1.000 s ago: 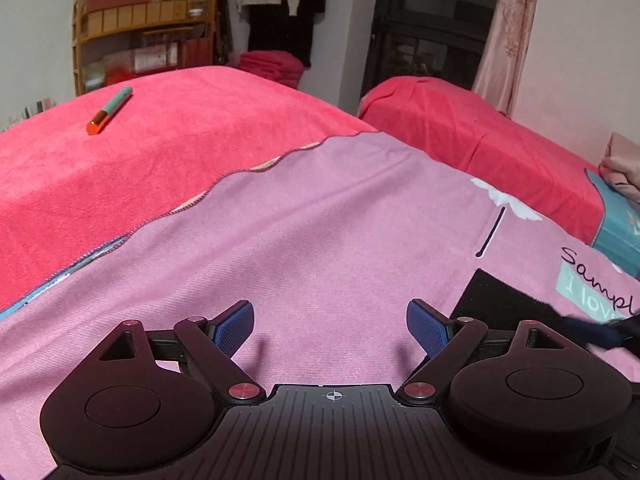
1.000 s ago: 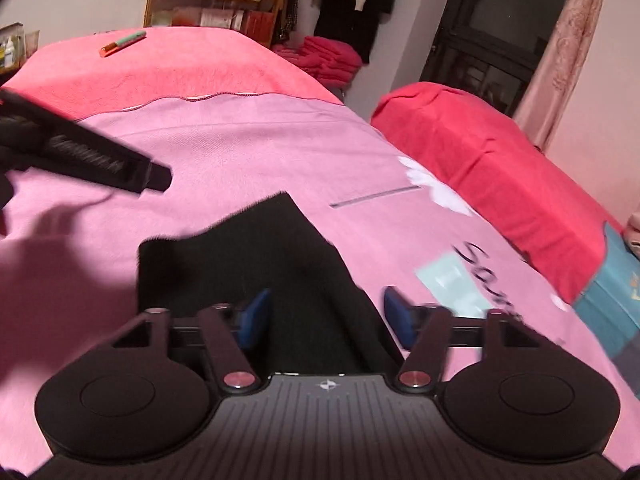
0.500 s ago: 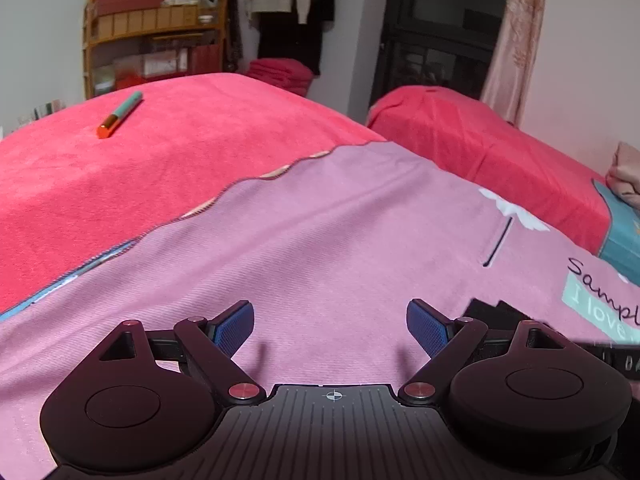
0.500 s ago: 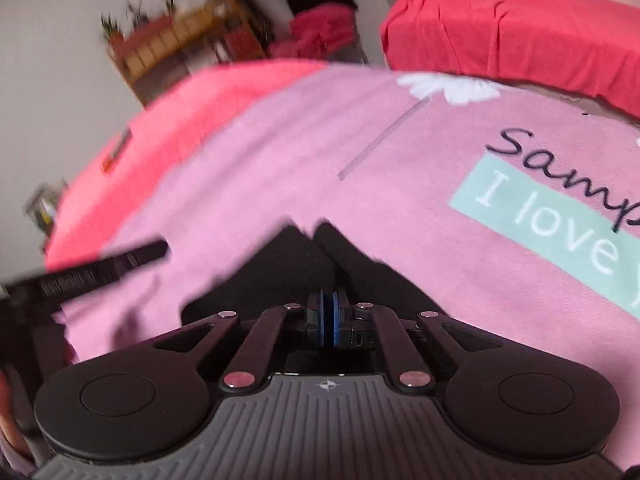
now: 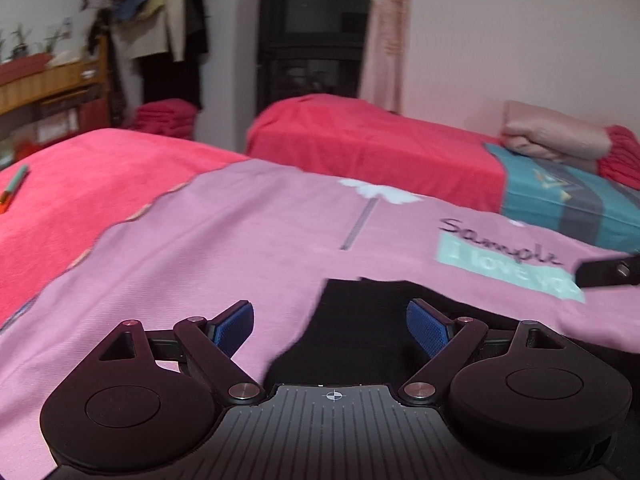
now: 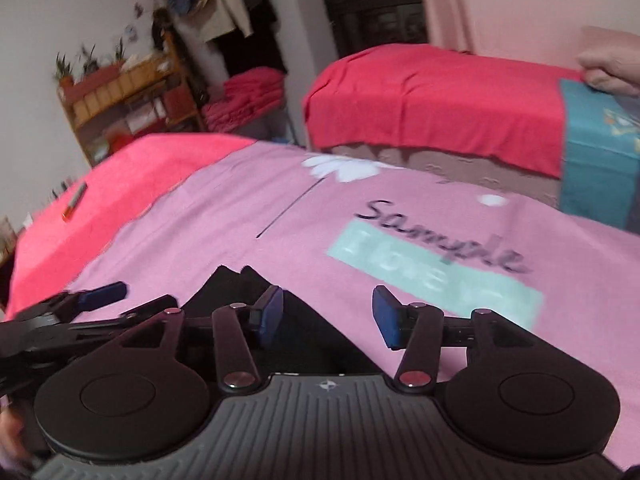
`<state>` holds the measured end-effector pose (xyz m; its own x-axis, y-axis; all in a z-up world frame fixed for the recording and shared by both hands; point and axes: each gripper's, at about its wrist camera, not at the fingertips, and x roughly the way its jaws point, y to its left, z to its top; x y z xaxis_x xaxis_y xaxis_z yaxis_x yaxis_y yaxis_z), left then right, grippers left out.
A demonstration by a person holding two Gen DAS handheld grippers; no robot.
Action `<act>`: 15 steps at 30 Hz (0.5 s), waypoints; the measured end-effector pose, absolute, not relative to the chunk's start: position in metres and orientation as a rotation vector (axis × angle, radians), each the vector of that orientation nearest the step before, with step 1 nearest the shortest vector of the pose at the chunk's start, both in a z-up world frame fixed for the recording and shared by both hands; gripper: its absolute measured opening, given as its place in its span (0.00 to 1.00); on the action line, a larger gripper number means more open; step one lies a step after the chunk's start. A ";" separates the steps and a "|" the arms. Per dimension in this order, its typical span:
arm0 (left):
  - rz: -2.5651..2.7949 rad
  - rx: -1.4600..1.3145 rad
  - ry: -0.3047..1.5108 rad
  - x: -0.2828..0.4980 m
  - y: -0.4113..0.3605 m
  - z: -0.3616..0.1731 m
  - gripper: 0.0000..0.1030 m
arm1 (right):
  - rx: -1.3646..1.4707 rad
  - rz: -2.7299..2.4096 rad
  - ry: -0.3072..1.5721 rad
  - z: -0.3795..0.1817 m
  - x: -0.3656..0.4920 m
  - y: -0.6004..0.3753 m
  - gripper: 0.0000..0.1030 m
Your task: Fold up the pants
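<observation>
With the black pants (image 5: 360, 320) lying on the bed's pink sheet (image 5: 224, 248) just ahead of both tools, the left tool (image 5: 330, 320) wide and empty, the right tool (image 6: 328, 314) opening with nothing gripped, each should pinch a matching hem corner and carry it over evenly.

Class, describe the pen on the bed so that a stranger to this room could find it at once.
Start at the big bed with the pink sheet over a red blanket. On the bare red part at the far left lies the pen. It is the only small item there: a green barrel with an orange end.
</observation>
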<state>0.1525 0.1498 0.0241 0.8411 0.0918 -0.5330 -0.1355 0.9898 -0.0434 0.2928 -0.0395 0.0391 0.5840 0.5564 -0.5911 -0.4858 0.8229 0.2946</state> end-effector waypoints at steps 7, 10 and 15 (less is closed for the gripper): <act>-0.075 0.011 0.727 0.181 0.092 0.011 1.00 | 0.299 0.496 0.918 -0.032 0.258 -0.119 0.34; -0.067 0.067 0.830 0.199 0.075 0.001 1.00 | 0.296 0.190 0.722 -0.018 0.245 -0.156 0.32; -0.090 -0.050 0.822 0.215 0.068 0.012 1.00 | 0.439 0.384 0.639 0.018 0.187 -0.194 0.60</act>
<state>0.2147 0.0680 0.0120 0.6771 -0.0993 -0.7292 0.0602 0.9950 -0.0796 0.1872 -0.1938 0.0176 0.7387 0.4697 -0.4835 -0.2063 0.8404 0.5012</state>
